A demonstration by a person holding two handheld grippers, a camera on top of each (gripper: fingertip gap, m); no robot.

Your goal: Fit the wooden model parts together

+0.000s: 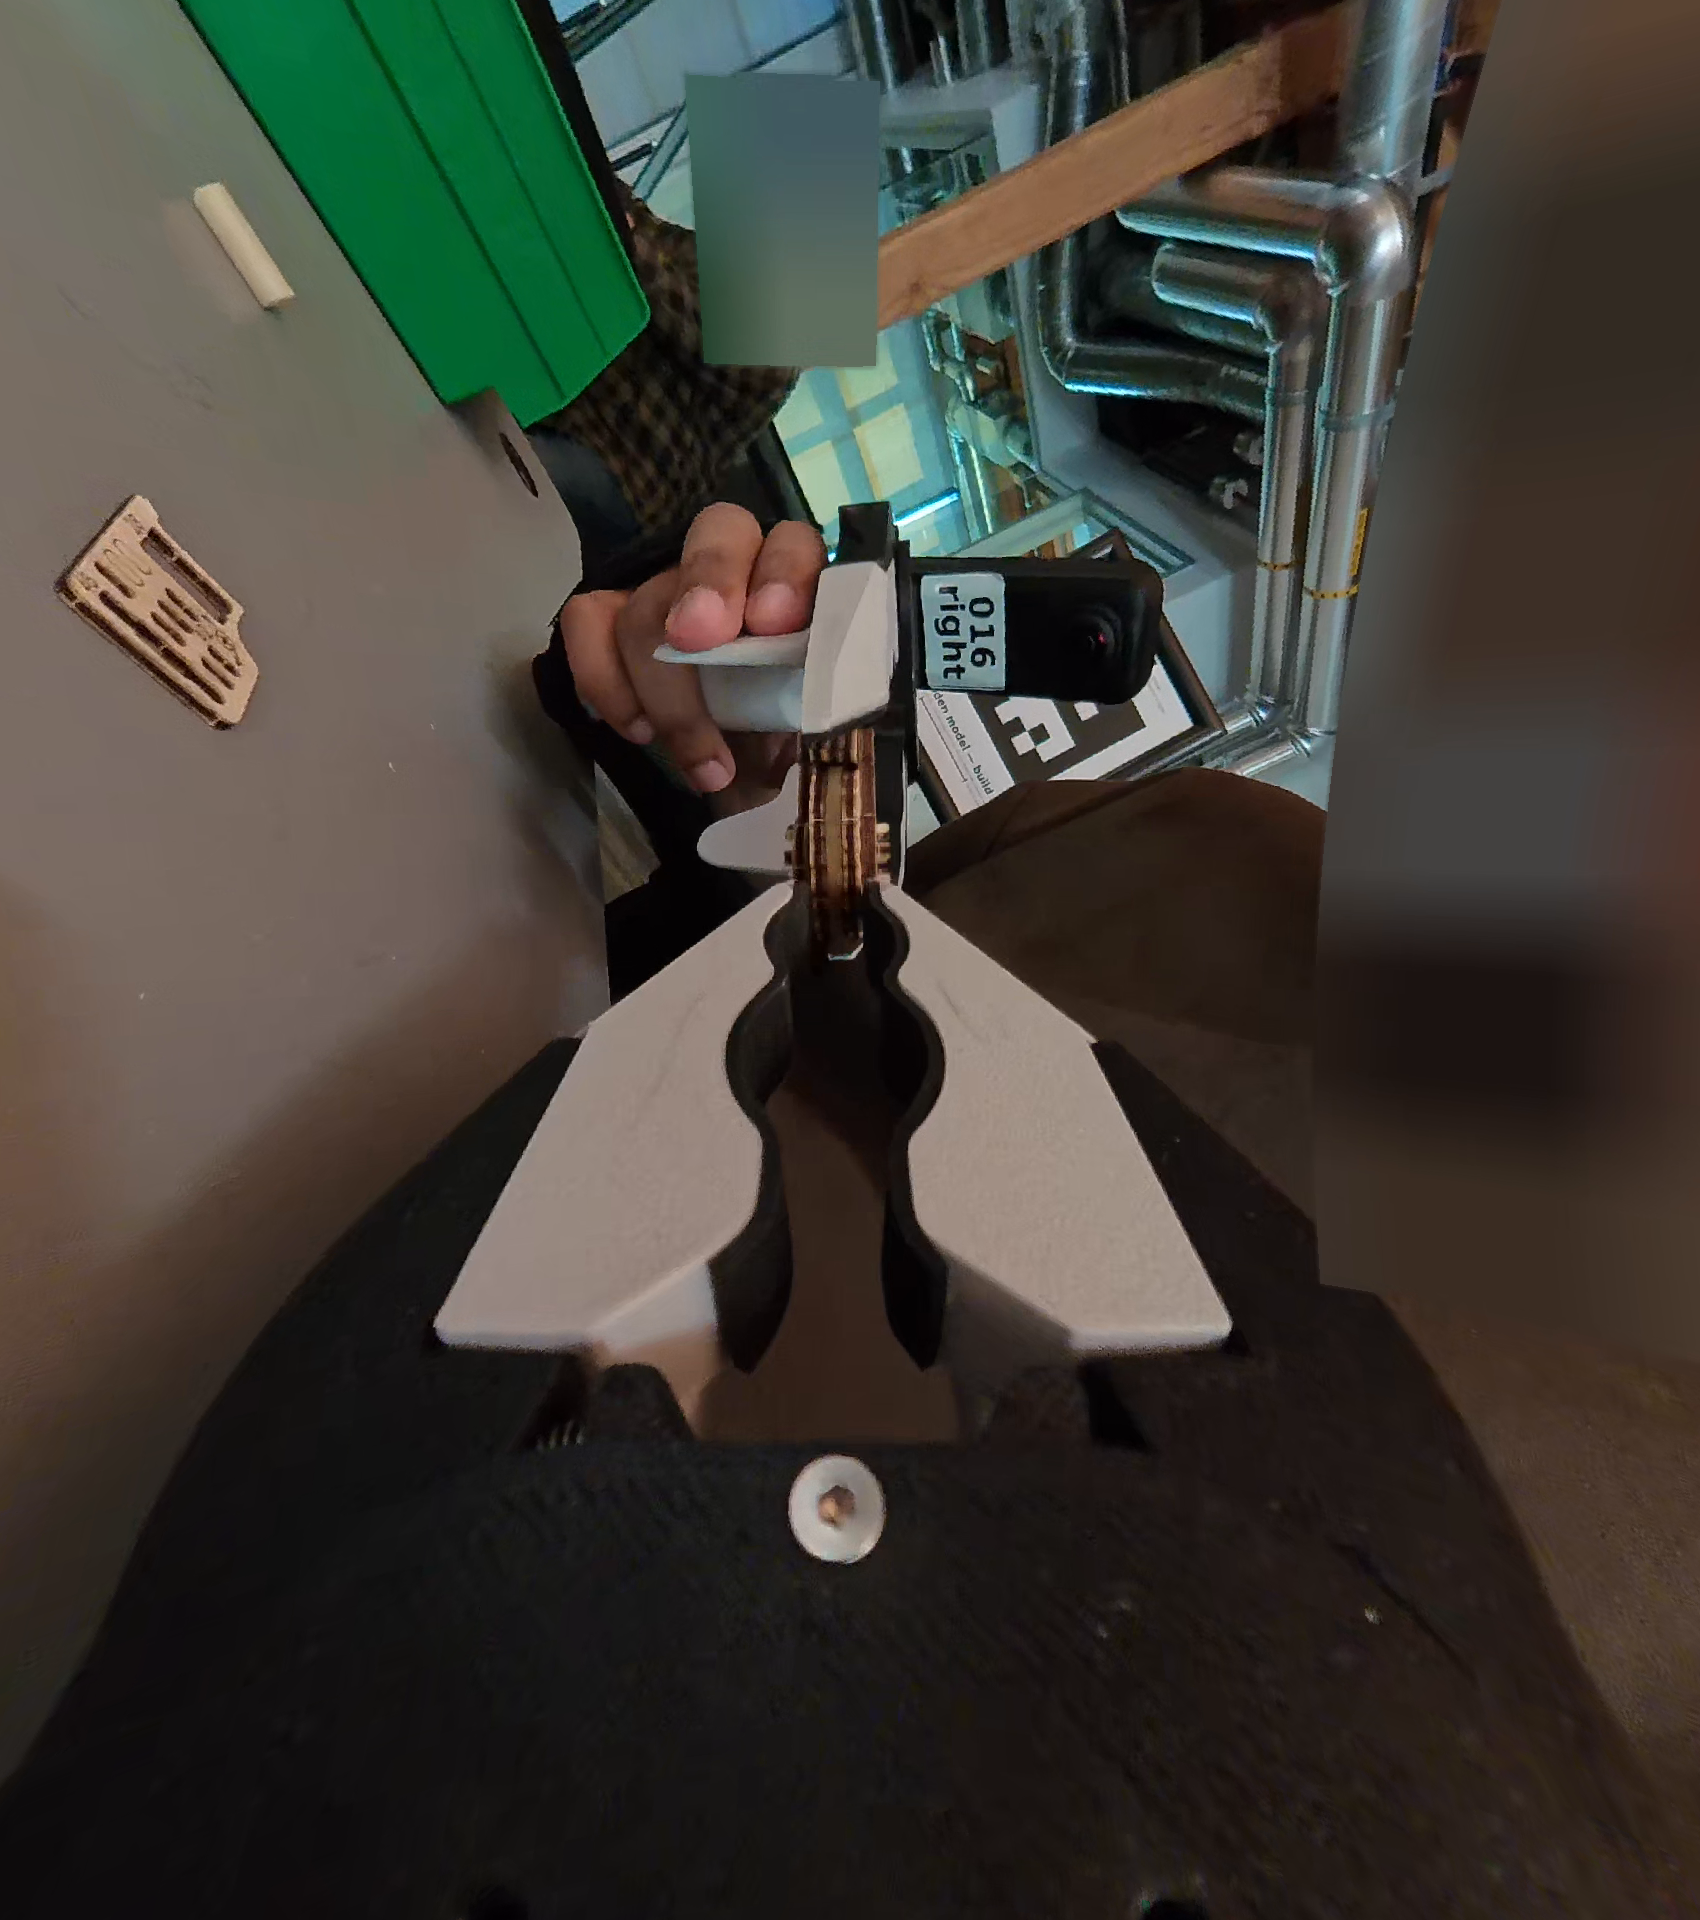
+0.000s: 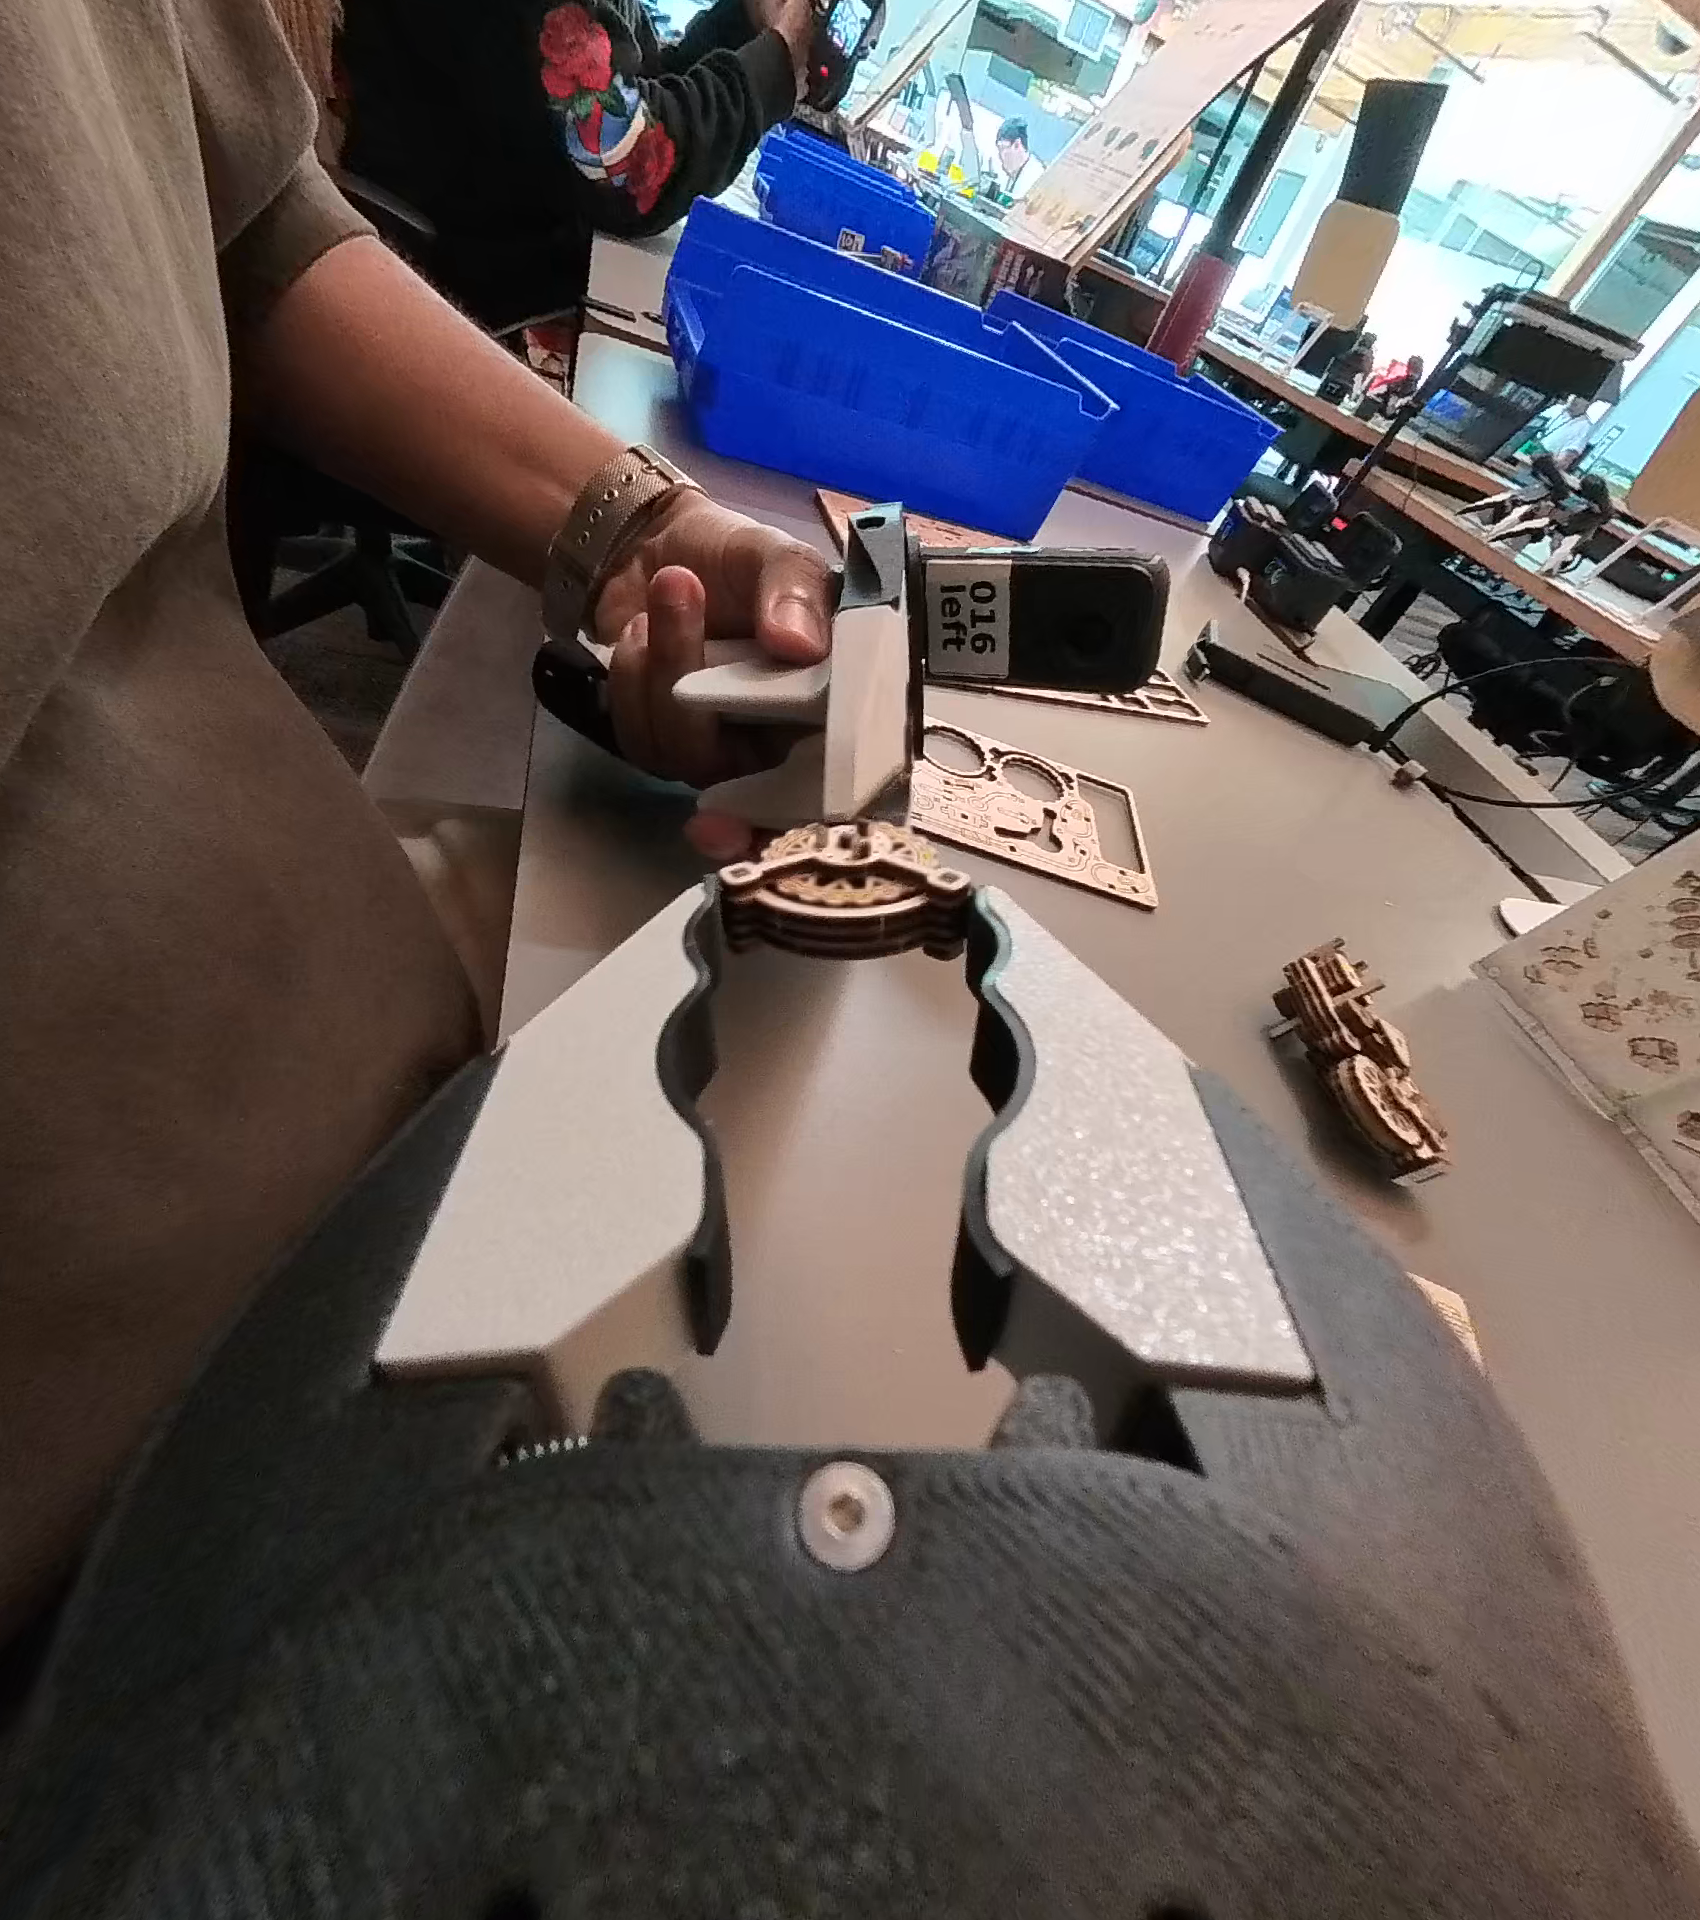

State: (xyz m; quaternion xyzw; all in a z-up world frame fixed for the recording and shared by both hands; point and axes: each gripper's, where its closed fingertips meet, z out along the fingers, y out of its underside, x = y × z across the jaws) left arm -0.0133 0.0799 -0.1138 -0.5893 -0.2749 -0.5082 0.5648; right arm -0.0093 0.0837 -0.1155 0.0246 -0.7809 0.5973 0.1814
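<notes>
A round, layered wooden gear assembly (image 2: 846,899) is held in the air between both grippers. My right gripper (image 2: 846,930) is shut across its width, one pad on each side. In the left wrist view the same assembly (image 1: 830,842) shows edge-on, and my left gripper (image 1: 838,906) is shut across its thickness. The left gripper (image 2: 861,810) shows opposite in the right wrist view, held by a hand, its tips on the far side of the assembly. The right gripper (image 1: 820,779) shows opposite in the left wrist view. A second wooden sub-assembly (image 2: 1360,1070) lies on the grey table (image 2: 1241,883).
Cut-out wooden part sheets (image 2: 1033,821) lie behind the grippers, and another sheet piece (image 1: 160,613) lies by a green bin (image 1: 451,187). Blue bins (image 2: 877,405) stand at the back. An instruction sheet (image 2: 1677,1039) lies at the right. A person's body and arm fill the left.
</notes>
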